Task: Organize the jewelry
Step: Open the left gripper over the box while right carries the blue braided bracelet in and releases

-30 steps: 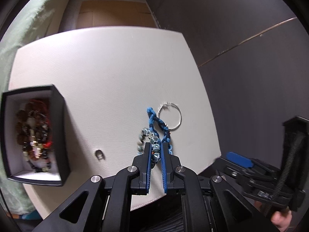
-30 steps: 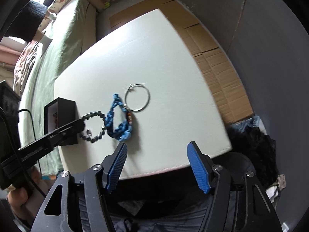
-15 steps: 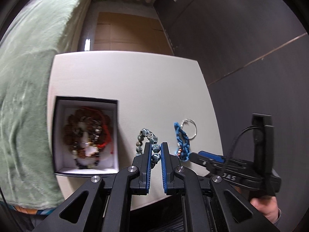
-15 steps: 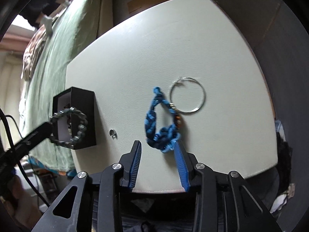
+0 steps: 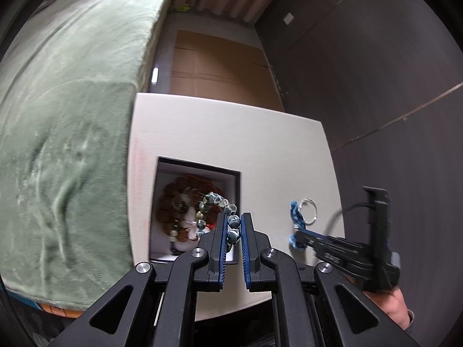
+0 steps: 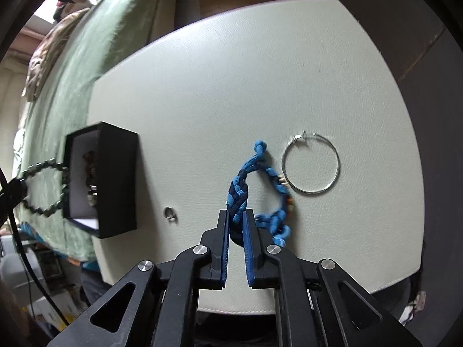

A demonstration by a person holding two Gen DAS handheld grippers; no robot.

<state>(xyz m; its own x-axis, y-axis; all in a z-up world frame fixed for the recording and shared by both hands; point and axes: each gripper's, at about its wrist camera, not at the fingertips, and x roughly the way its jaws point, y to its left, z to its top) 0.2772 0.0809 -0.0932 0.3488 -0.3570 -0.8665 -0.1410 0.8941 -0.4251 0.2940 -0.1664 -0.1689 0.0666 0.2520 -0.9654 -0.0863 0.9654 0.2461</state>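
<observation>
My left gripper [image 5: 233, 225] is shut on a grey-blue beaded bracelet [image 5: 215, 202] and holds it above the black jewelry box [image 5: 234, 179], which has several bracelets inside. The held bracelet also shows in the right wrist view [image 6: 46, 186], left of the box [image 6: 115, 179]. My right gripper [image 6: 235, 219] is shut on a blue braided bracelet [image 6: 240, 185] that lies on the white table [image 6: 231, 86]. A thin silver hoop [image 6: 311, 163] lies just right of it. The braided bracelet [image 5: 296, 217] and hoop [image 5: 309, 212] show at the right in the left wrist view.
A small ring [image 6: 170, 212] lies on the table between the box and the braided bracelet. A green blanket [image 5: 63, 115] borders the table's left side. Cardboard [image 5: 217, 66] covers the floor behind the table. A dark wall [image 5: 376, 72] stands to the right.
My left gripper has carried the beaded bracelet leftward to above the box. My right gripper has moved down onto the blue braided bracelet and shut on it.
</observation>
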